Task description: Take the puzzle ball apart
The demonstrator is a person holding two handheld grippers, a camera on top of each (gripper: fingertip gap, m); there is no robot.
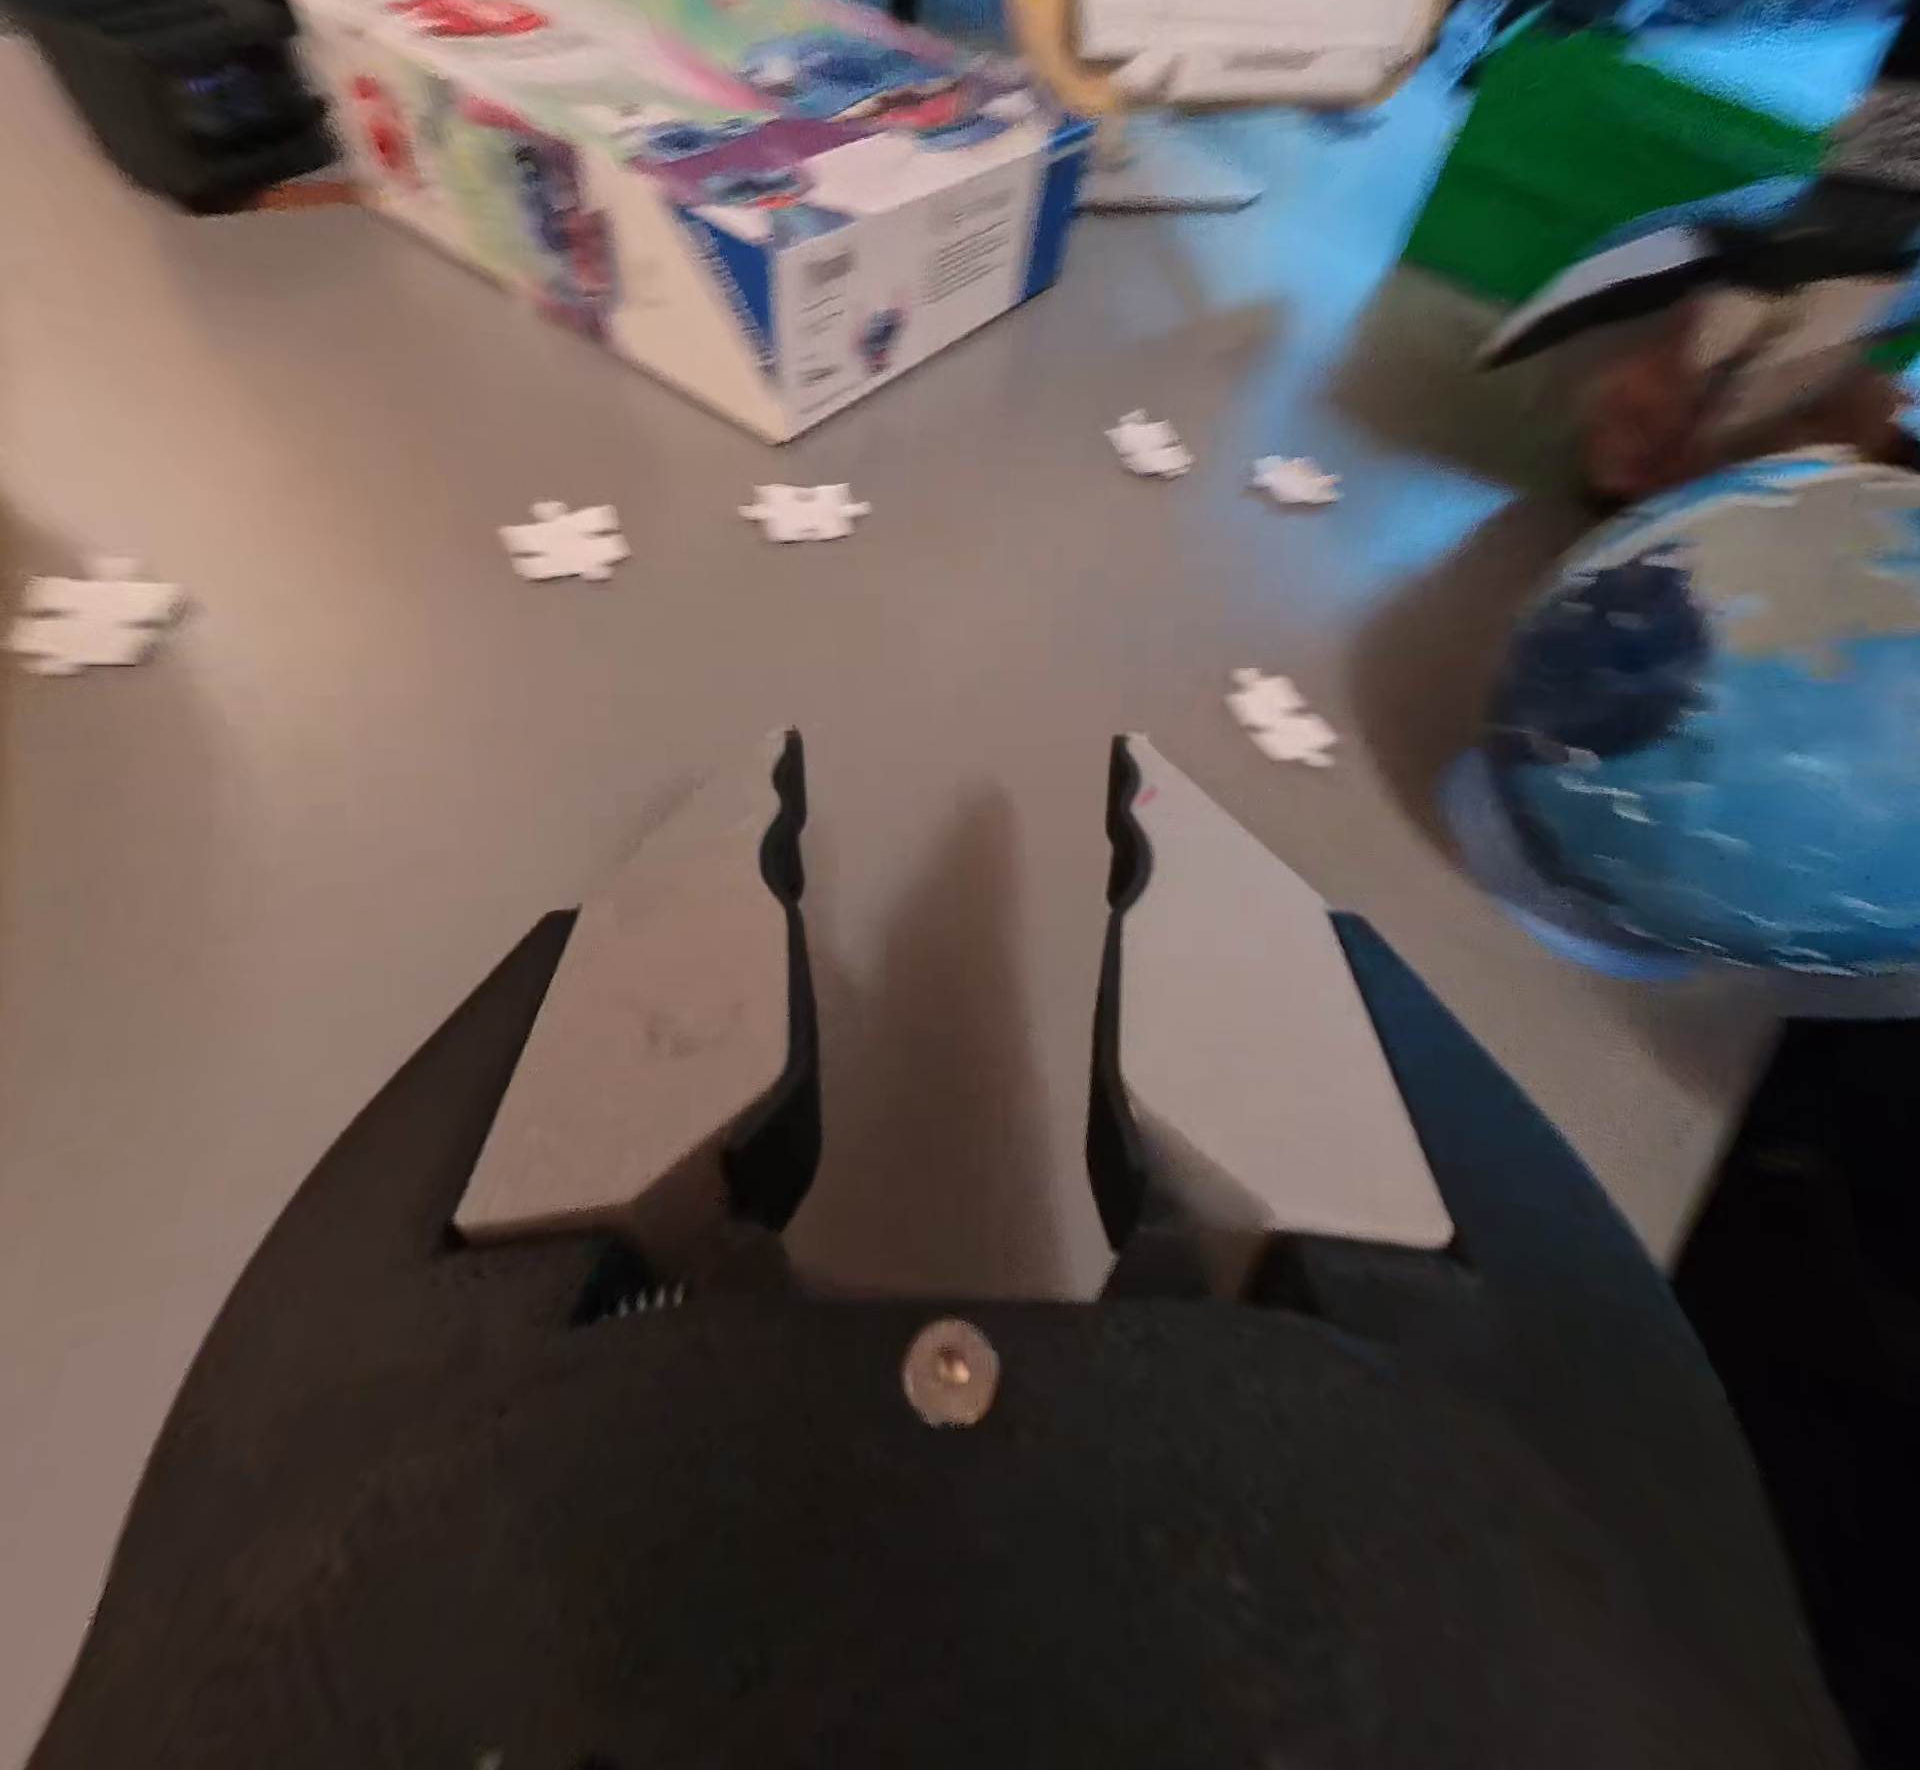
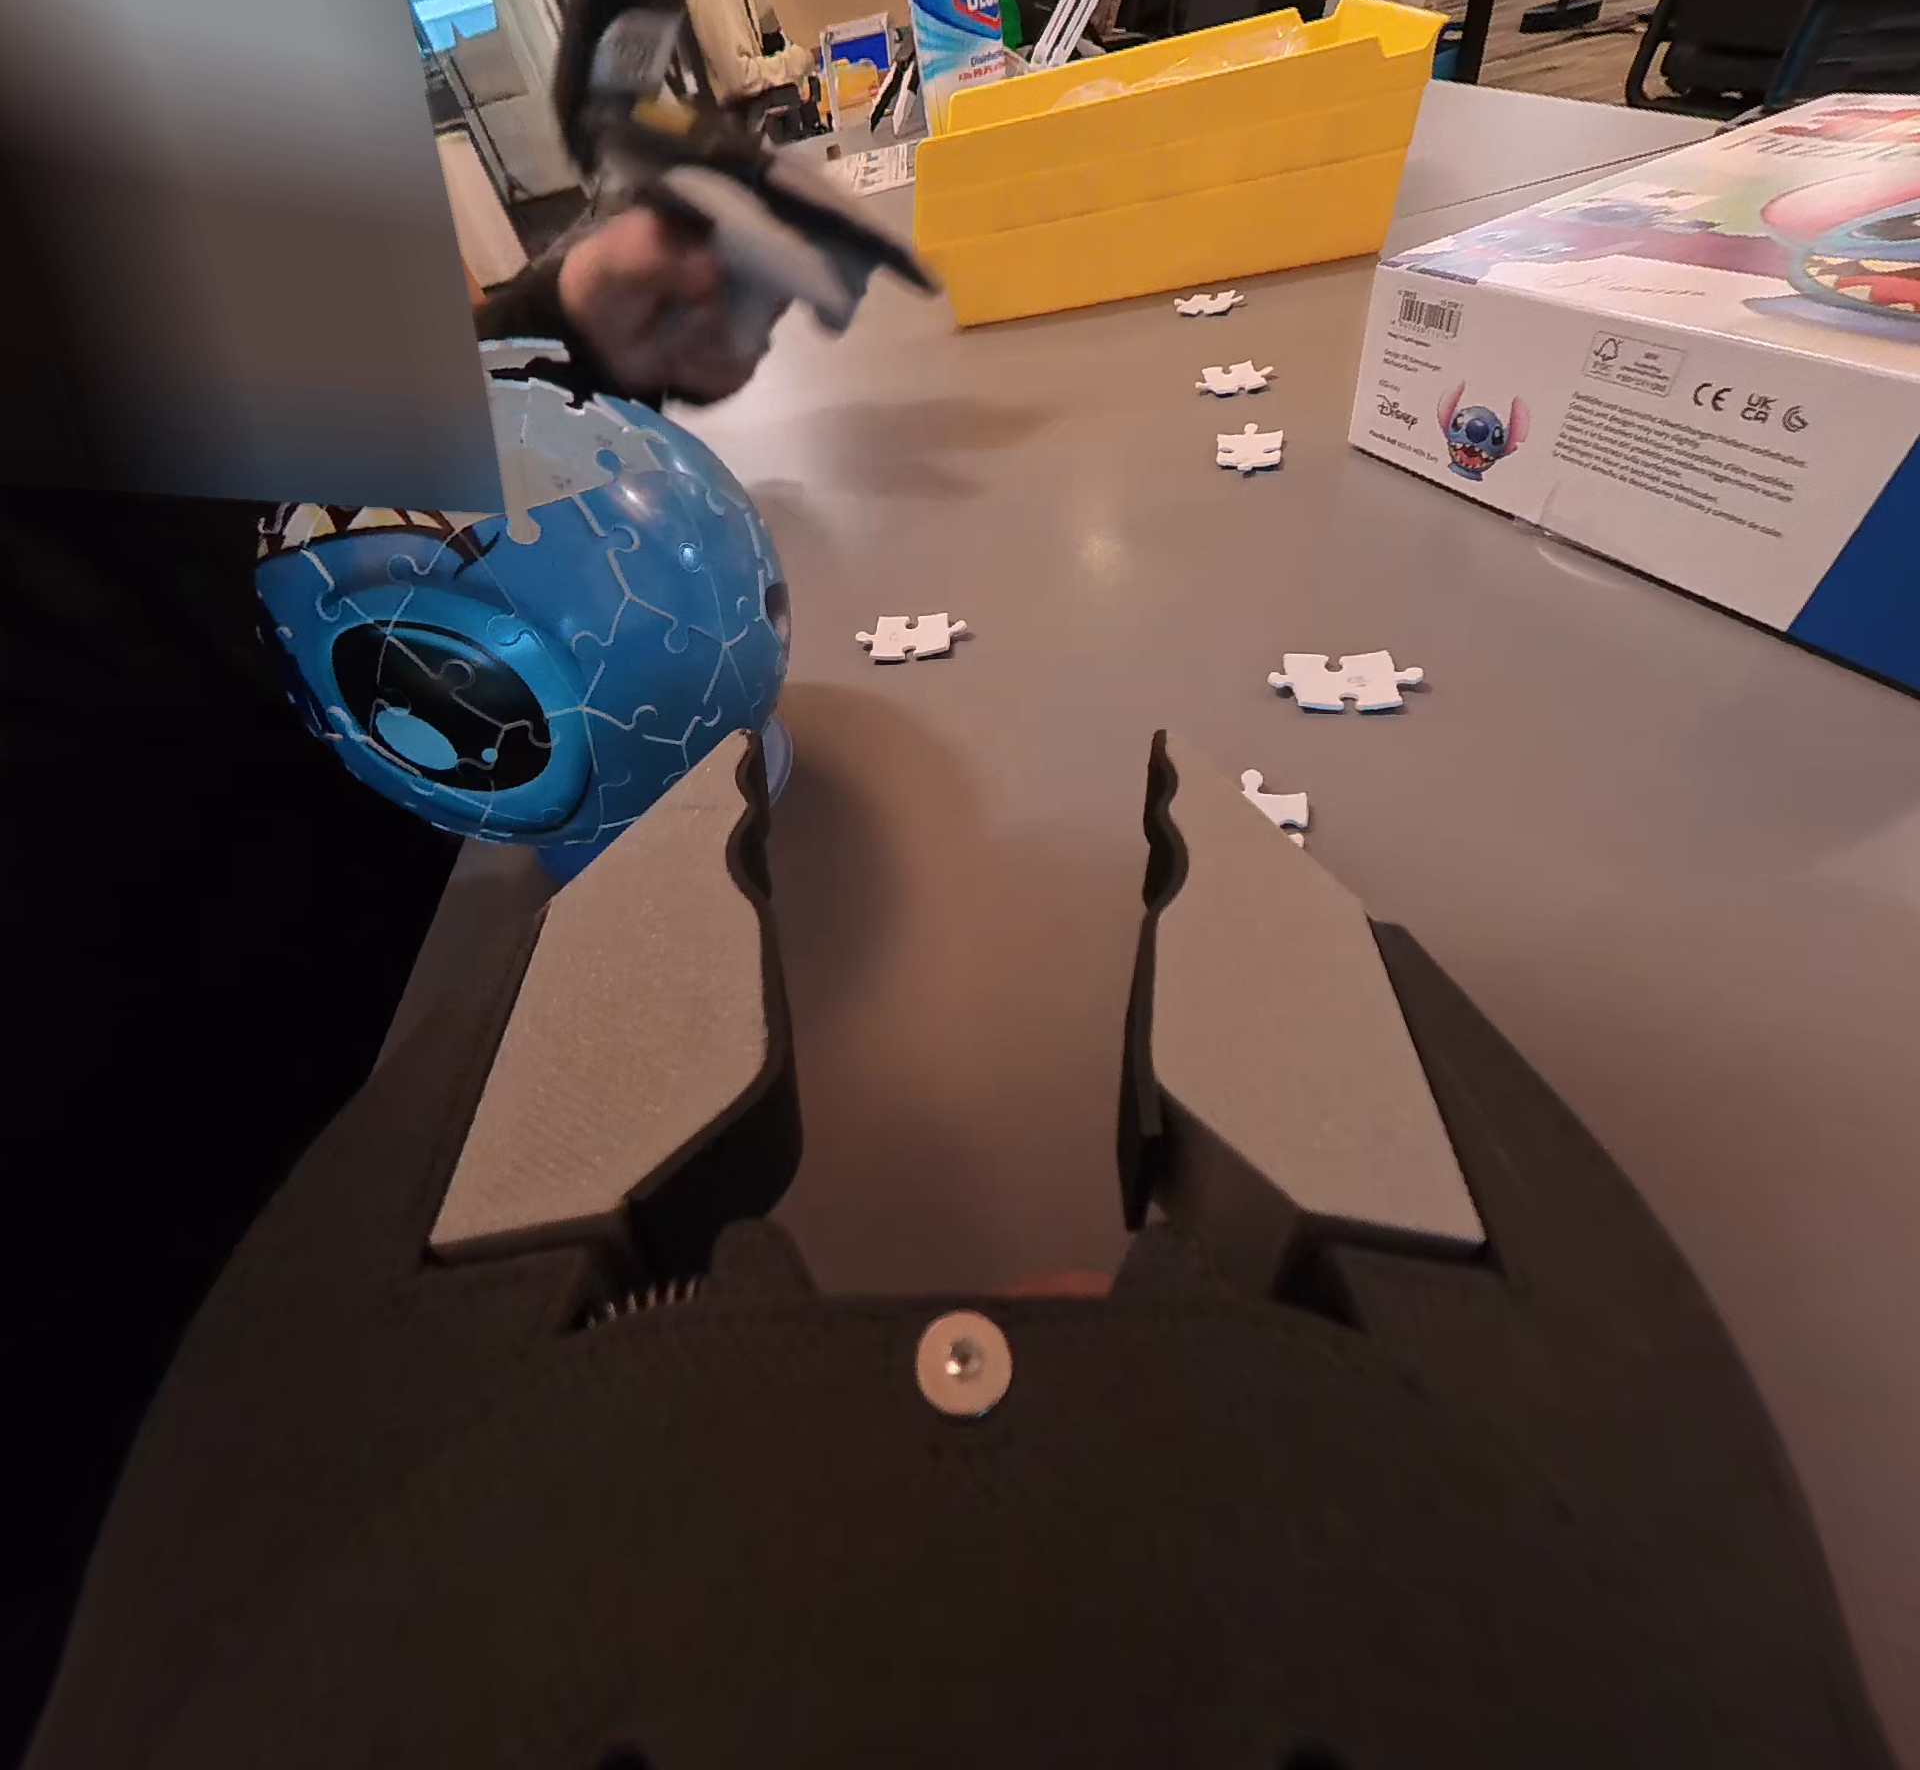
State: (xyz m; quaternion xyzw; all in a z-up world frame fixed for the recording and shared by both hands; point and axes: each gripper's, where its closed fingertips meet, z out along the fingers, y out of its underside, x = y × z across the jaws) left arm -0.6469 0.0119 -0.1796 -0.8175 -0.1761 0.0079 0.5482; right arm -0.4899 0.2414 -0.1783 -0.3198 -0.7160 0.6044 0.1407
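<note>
Sitting at the near worktop (image 2: 1039, 515) edge, the blue puzzle ball (image 2: 540, 650) has an opening at its top; white loose pieces (image 2: 1345, 681) lie scattered beyond, near the printed box (image 2: 1662, 390). Both the left gripper (image 1: 956, 754) and right gripper (image 2: 951, 754) hold their jaws apart, empty

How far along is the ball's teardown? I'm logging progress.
Done: several white loose pieces lie on the table. In hand: nothing; the left gripper and right gripper are both open. Left: most of the puzzle ball is still assembled.
</note>
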